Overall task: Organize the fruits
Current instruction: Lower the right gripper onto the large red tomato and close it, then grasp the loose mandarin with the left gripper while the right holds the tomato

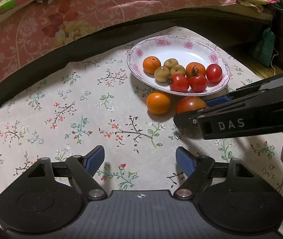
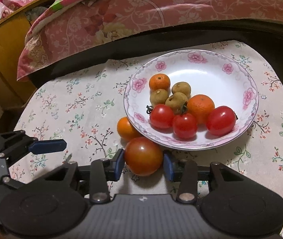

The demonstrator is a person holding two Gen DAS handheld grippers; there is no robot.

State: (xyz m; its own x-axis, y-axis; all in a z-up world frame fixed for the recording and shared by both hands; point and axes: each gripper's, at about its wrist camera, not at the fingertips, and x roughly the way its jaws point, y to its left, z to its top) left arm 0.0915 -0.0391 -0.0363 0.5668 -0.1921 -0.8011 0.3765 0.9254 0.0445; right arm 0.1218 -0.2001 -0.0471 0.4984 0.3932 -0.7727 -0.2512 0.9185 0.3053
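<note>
Gripping large tomato [image 2: 143, 156]: right gripper [image 2: 143, 164] pinches the glossy, round, red-orange fruit; no clear long axis. Left gripper [image 1: 140, 160] wide, empty.

One flowered plate [image 2: 250, 83] holds eight fruits – two oranges [image 2: 159, 82], three brown longans [image 2: 181, 88] and three small red tomatoes [image 2: 221, 120]. Two more fruits sit off the plate on the cloth: one orange [image 2: 125, 129] and one larger tomato [image 2: 143, 156] – ten fruits in all (three oranges, three longans, four tomatoes). Two grippers are in view, each with two blue pads.
</note>
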